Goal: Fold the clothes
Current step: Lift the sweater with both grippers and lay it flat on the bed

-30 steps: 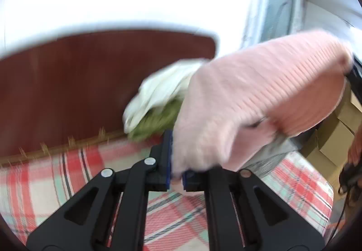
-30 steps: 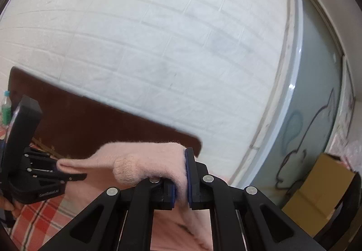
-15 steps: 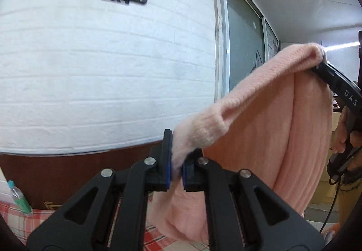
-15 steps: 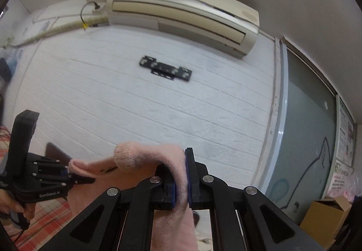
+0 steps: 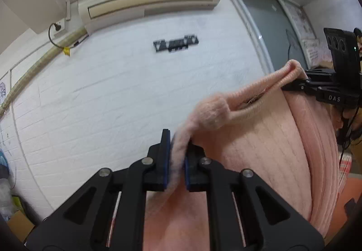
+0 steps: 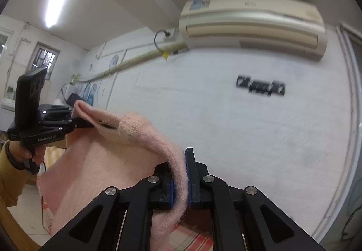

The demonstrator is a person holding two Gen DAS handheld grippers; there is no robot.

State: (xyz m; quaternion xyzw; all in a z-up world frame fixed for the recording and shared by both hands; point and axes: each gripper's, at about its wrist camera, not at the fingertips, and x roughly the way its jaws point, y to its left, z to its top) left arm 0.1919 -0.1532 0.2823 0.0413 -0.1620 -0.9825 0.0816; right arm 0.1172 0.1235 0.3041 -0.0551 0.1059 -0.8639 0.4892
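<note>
I have the pale pink ribbed knit sweater (image 5: 260, 156) lifted clear into the air, and nothing carries it but my two grippers, so there is no bench edge to place it by; a strip of red checked cloth (image 6: 194, 237) shows far below in the right wrist view.

My left gripper (image 5: 175, 162) is clamped on a fuzzy fold of the sweater's top edge, its blue pads pressing the knit from both sides. My right gripper (image 6: 179, 179) is clamped the same way on another part of that edge, with a tail of knit hanging down between its fingers.

Each camera sees the other gripper off to the side, biting its own corner of the garment (the left one shows in the right wrist view with the person's hand (image 6: 27, 154) around its handle). Between the two bites the top edge sags a little and a rolled lump of knit sits along it, probably a cuff or collar, though I cannot say which.

I hold it this way, I judge, so the body of the sweater hangs free and drops straight under its own weight. Both grippers point roughly level at the white brick wall (image 5: 113, 92), under the beige air conditioner (image 6: 253, 22).

The fold itself is not yet begun, as I read it.
</note>
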